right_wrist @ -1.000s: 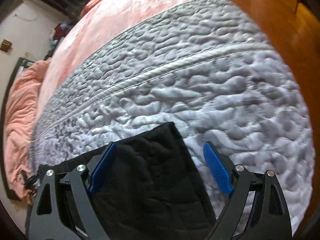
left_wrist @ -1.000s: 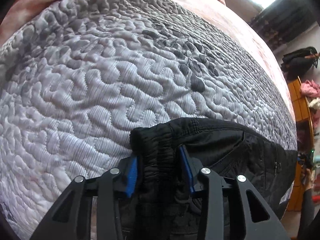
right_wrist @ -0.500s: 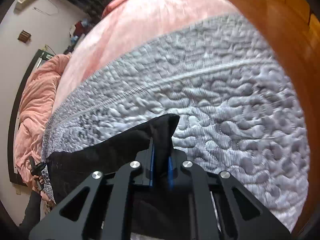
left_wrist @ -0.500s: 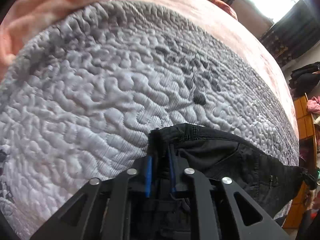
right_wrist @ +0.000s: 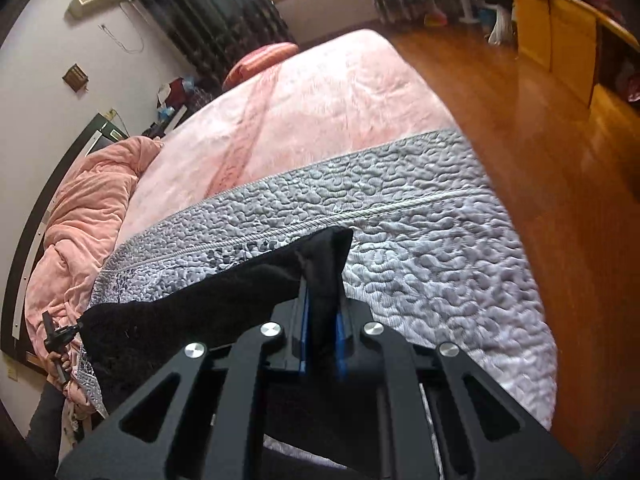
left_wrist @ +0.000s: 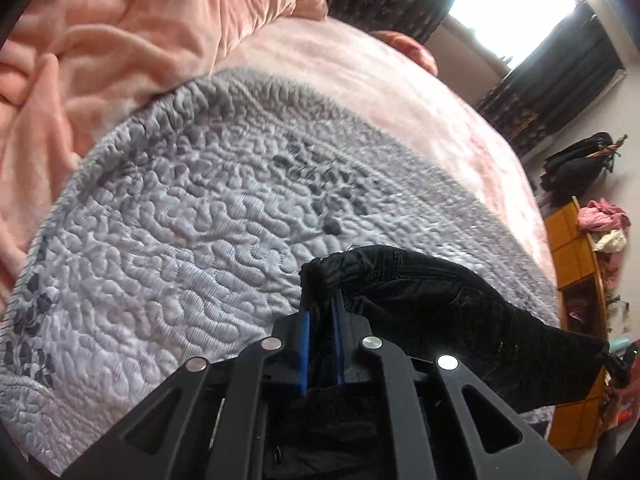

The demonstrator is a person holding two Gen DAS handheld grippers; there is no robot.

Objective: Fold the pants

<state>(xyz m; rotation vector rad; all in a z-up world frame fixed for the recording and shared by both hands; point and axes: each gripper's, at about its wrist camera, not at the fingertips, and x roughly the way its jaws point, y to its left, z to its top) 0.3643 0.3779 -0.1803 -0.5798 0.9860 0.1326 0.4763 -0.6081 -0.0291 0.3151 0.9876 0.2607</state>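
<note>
The black pants (left_wrist: 432, 304) hang stretched between my two grippers above a grey quilted bedspread (left_wrist: 192, 232). My left gripper (left_wrist: 320, 316) is shut on the bunched waistband corner, which sticks up past the blue pads. In the right wrist view my right gripper (right_wrist: 322, 312) is shut on a corner of the black pants (right_wrist: 224, 292), whose cloth runs left to the other gripper (right_wrist: 60, 336), small at the frame's left edge. The lower part of the pants hangs out of sight below both grippers.
A crumpled pink blanket (left_wrist: 120, 40) lies at the far side of the bed, on a pink sheet (right_wrist: 320, 112). Wooden floor (right_wrist: 540, 140) runs along the bed's right side. Orange wooden cabinets (right_wrist: 560, 40) with clothes on them stand by the wall.
Both grippers closed on the pants and rose, lifting the cloth off the bedspread. The bed now looks farther away and more of the room shows in both views.
</note>
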